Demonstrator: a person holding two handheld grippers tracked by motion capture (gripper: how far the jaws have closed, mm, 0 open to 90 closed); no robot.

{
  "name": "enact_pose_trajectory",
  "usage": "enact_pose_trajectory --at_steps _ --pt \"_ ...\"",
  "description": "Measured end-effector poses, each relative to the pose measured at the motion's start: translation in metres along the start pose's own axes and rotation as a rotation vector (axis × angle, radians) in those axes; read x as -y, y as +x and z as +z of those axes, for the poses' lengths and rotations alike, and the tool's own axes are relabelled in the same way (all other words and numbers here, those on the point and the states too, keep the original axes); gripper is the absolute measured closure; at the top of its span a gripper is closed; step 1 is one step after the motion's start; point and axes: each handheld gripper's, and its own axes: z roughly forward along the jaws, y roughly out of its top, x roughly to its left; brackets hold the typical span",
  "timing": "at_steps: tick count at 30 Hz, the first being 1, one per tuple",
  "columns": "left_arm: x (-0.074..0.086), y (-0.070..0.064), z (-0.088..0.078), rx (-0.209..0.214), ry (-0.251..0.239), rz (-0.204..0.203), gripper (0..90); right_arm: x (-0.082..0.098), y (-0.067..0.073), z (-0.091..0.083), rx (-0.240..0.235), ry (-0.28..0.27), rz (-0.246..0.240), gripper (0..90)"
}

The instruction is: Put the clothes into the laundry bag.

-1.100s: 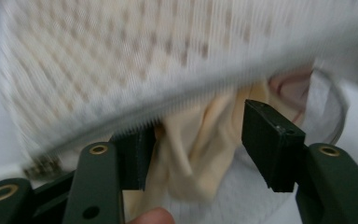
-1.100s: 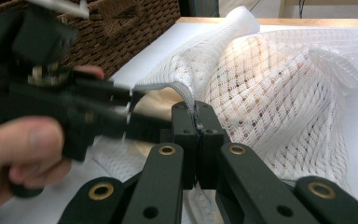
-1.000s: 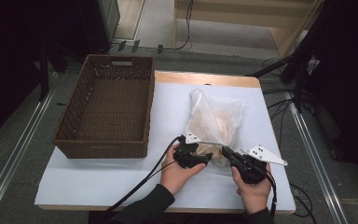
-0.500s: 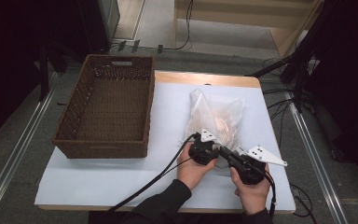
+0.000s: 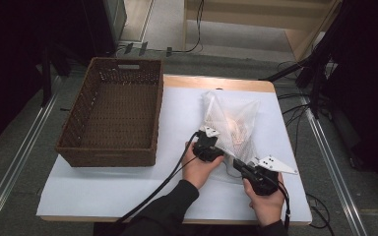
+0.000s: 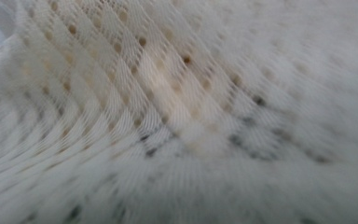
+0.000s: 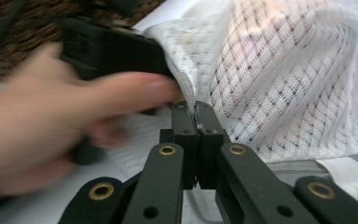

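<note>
I have one white mesh laundry bag (image 5: 231, 129) with pale clothing showing through it, lying on the white table top (image 5: 128, 189) right of centre, its long axis running from the near edge toward the far edge. Its zippered mouth is at the near end, facing my hands.

My right gripper (image 7: 196, 122) is pinched tight on the bag's zipper edge (image 7: 189, 91), jaws fully together with the white fabric seam caught between the tips. In the high view it sits at the bag's near right corner (image 5: 241, 167).

My left gripper (image 5: 211, 147) is pressed against the bag's near left side, just beside the right one; its jaws have just been opening, and its own view is so deep in blurred mesh (image 6: 177, 112) that I cannot tell whether anything is caught between them.

I judge the bag's mouth lies straight ahead of both tools, the left nearer the loose mesh.

Also here: one brown woven wicker basket (image 5: 78, 147) at the left, well apart from the bag.
</note>
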Motion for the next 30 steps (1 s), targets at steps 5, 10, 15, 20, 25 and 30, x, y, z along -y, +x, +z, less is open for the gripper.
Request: enact_pose_trajectory --at_steps 5,10,15,20,25,30 --pt "0.018 0.006 -0.045 0.017 -0.073 0.043 51.1 -0.003 -0.007 -0.002 0.004 -0.015 0.016 90.0" --pt "0.041 0.003 -0.067 0.017 -0.057 0.107 46.9 -0.003 -0.004 -0.001 -0.007 -0.012 -0.005 90.0" --pt "0.055 0.009 -0.083 -0.015 -0.062 0.105 43.0 -0.003 -0.006 -0.003 0.000 -0.024 0.007 90.0" --pt "0.064 0.018 -0.082 -0.094 0.018 0.113 37.9 -0.004 -0.006 -0.004 0.000 -0.026 0.007 90.0" --pt "0.073 0.014 -0.077 -0.149 0.072 0.201 44.8 -0.003 -0.005 -0.003 0.002 -0.022 0.003 90.0" --pt "0.069 0.019 -0.082 -0.093 0.110 0.212 90.0 -0.002 -0.002 -0.001 -0.006 -0.018 -0.007 90.0"
